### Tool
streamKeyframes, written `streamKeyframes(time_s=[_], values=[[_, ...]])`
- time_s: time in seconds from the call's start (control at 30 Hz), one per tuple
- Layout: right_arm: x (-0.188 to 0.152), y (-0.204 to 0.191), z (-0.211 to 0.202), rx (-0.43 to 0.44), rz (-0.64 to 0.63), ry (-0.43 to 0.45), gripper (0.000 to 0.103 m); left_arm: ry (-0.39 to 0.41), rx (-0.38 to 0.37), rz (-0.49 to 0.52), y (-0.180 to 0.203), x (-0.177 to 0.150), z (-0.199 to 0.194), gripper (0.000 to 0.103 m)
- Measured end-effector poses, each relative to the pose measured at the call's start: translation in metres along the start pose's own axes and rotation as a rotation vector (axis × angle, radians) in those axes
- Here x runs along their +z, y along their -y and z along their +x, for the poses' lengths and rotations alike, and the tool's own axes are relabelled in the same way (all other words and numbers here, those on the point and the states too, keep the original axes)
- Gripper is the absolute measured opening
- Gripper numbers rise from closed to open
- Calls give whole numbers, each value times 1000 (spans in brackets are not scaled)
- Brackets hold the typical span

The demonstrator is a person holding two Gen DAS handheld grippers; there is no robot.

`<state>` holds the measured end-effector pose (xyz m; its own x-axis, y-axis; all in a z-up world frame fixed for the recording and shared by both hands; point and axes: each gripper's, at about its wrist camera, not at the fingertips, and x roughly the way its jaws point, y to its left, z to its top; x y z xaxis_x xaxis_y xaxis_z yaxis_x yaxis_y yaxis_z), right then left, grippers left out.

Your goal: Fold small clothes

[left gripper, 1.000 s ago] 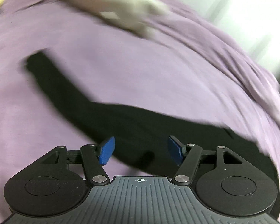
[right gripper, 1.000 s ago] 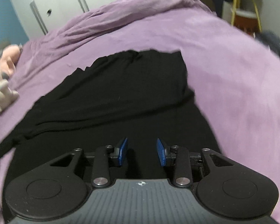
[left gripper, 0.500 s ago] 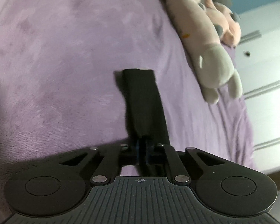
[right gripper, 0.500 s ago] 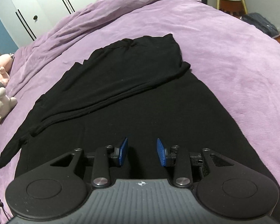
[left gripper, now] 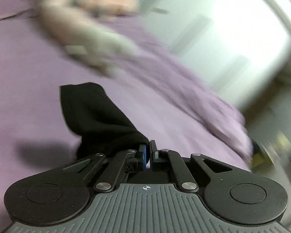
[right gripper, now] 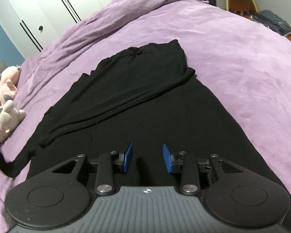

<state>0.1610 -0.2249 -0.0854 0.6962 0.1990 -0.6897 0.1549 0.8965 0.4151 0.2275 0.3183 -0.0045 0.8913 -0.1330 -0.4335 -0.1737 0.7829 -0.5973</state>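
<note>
Motion blur smears the plush toys (left gripper: 91, 44) and glaring wardrobe (left gripper: 232, 38) in the left view; the right view stays sharp, dim, fisheye-bent at edges.

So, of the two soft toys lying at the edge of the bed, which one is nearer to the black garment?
The grey-and-white soft toy is nearer: it lies just beside the long black garment and its sleeve. The pink soft toy lies behind it, farther up the purple bedcover.

Bed (right gripper: 232, 44) under a rumpled purple blanket (right gripper: 110, 25). On it: my black garment (right gripper: 145, 106), spread flat, one sleeve folded across the body; two plush toys (right gripper: 5, 101) near the left edge.
</note>
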Motion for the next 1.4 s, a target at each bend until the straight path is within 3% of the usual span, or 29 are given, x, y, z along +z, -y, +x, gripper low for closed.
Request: streamKeyframes(time_s=[0.13, 0.17, 0.2, 0.23, 0.37, 0.5, 0.6, 0.73, 0.87, 0.93, 1.0, 1.07, 1.23, 1.33, 1.4], values=[[3, 4, -7, 27, -13, 8, 33, -153, -238, 197, 102, -63, 26, 9], [4, 5, -8, 35, -14, 4, 33, -204, -263, 224, 118, -82, 35, 20], [6, 6, -8, 44, -16, -1, 33, -252, -267, 242, 128, -99, 43, 38], [8, 6, -6, 59, -19, -12, 33, -300, -246, 251, 135, -117, 51, 45], [18, -4, 12, 139, -28, -70, 35, -384, -107, 207, 123, -157, 59, 51], [34, -27, 44, 236, -6, -98, 41, -365, 33, 188, 95, -165, 42, 55], [48, -55, 72, 279, -20, -108, 49, -319, 67, 186, 82, -160, 31, 56], [59, -90, 108, 272, -65, -135, 50, -252, 141, 195, 72, -148, 24, 61], [60, -114, 141, 217, -138, -176, 49, -269, 148, 187, 64, -156, 24, 61], [57, -120, 148, 193, -168, -183, 46, -270, 156, 214, 65, -164, 22, 61], [55, -127, 146, 180, -213, -166, 18, -260, 159, 238, 65, -166, 22, 61], [56, -137, 137, 181, -263, -134, 3, -256, 168, 254, 67, -165, 27, 62], [86, -131, 62, 314, -246, 119, 3, -225, 207, 297, 81, -155, 39, 62], [101, -107, 36, 246, -290, 246, 3, -201, 242, 342, 91, -150, 49, 62], [110, -83, 45, 147, -279, 221, 3, -211, 258, 354, 97, -149, 61, 62]])
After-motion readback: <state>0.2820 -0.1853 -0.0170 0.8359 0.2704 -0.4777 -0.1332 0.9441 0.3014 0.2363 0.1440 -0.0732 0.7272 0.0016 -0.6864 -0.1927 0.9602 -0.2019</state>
